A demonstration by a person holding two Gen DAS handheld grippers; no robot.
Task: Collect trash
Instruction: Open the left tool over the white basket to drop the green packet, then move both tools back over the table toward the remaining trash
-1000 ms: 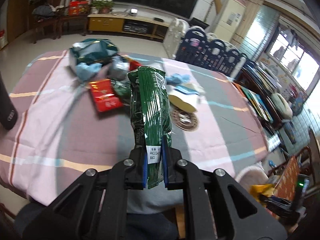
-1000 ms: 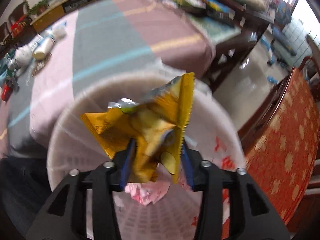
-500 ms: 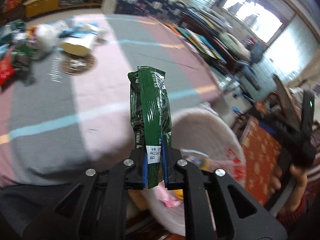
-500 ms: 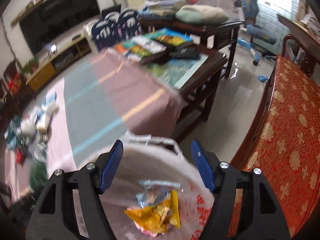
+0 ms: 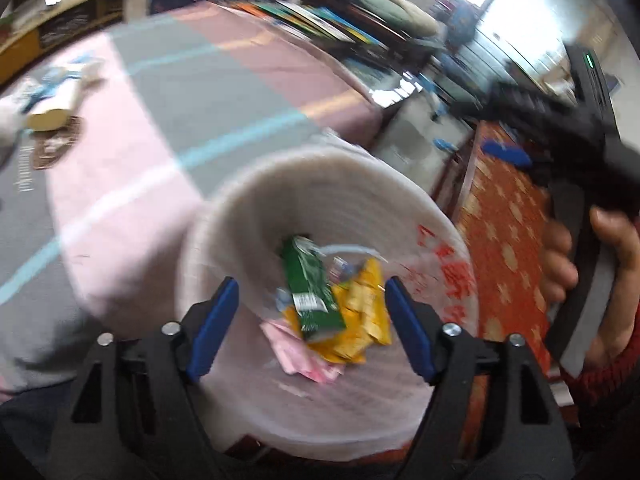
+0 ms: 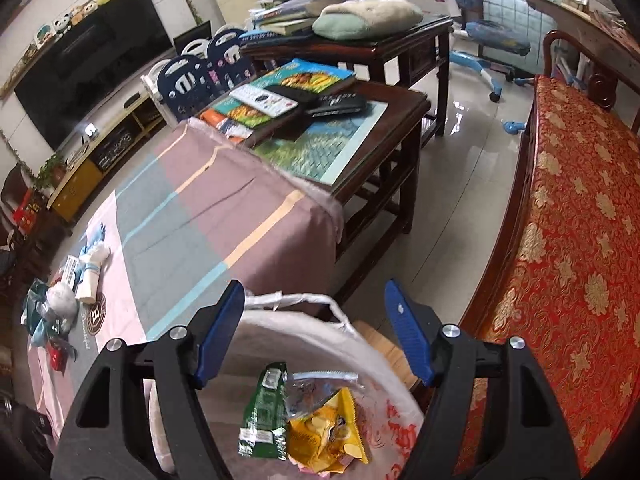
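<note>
In the white bag [image 5: 256,200], the green wrapper [image 5: 310,292] just dropped; both grippers [image 5: 308,316] [image 6: 316,336] gape wide, empty

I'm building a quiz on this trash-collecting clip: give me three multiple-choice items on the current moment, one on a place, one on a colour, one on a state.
1. Where does the green wrapper lie?
A. on the tablecloth
B. inside the white bin
C. between the left gripper's pads

2. What colour is the crumpled bag beside the green wrapper?
A. yellow
B. purple
C. black

3. How do the two grippers stand?
A. both open
B. both shut
C. left shut, right open

Answers:
1. B, it lies on the other rubbish in the bin, below the left gripper.
2. A, the yellow bag touches the wrapper's side.
3. A, the left gripper and the right gripper each show spread blue pads holding nothing.
</note>
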